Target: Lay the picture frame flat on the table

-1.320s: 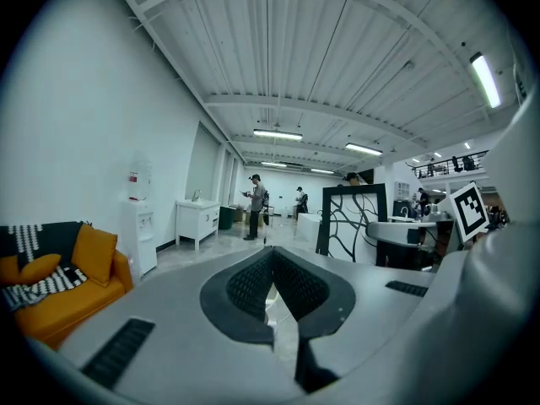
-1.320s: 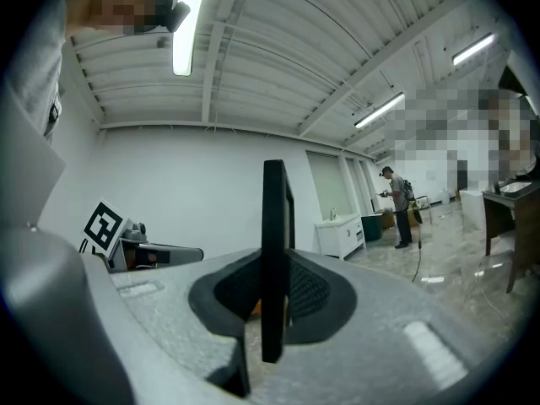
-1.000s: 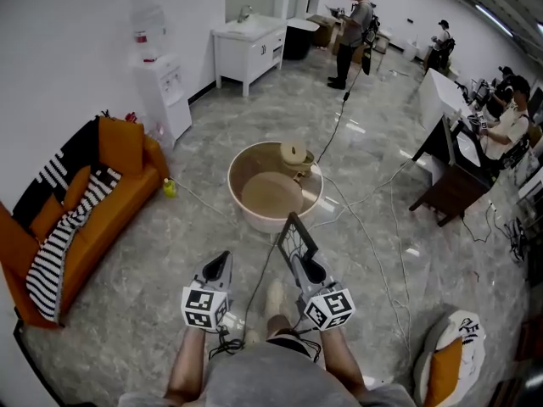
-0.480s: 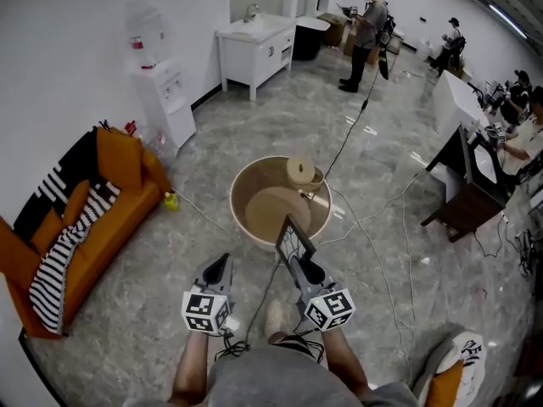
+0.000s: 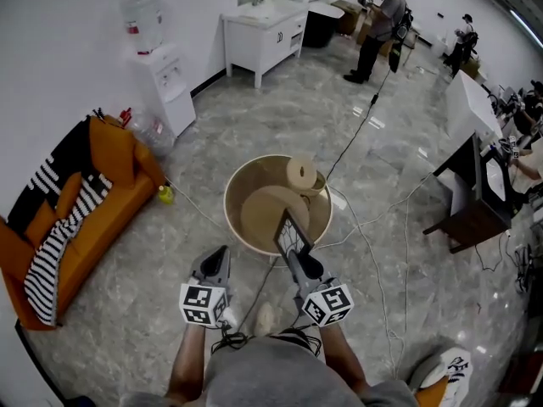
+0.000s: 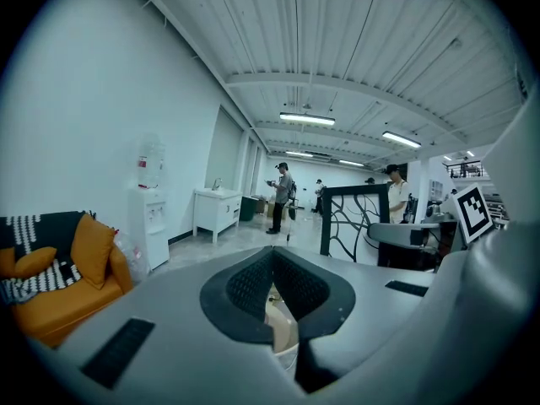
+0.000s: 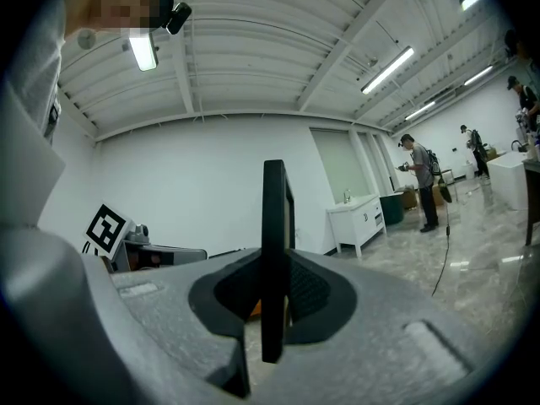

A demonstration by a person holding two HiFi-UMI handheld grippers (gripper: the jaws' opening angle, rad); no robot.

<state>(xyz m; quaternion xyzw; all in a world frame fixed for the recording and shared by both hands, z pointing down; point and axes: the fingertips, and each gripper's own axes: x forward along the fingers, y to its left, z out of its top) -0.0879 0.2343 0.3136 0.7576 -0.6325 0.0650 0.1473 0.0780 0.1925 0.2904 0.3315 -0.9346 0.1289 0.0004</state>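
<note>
— Where does the round table (image 5: 231, 206) stand?
— At twelve o'clock, straight ahead, with a roll (image 5: 301, 174) on its far right part.
— And around it?
— A sofa (image 5: 102, 202) at nine, a water dispenser (image 5: 165, 83) at eleven, a cabinet (image 5: 263, 28) farther behind at twelve (a person (image 5: 377, 24) stands beyond it, toward one), a desk (image 5: 475, 202) at two.
— The picture frame (image 5: 291, 231)?
— Upright between the jaws of the right gripper (image 5: 293, 253), before the table's near rim, with the left gripper (image 5: 222, 251) just left.

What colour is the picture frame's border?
Black. The picture frame shows best in the right gripper view.
</note>
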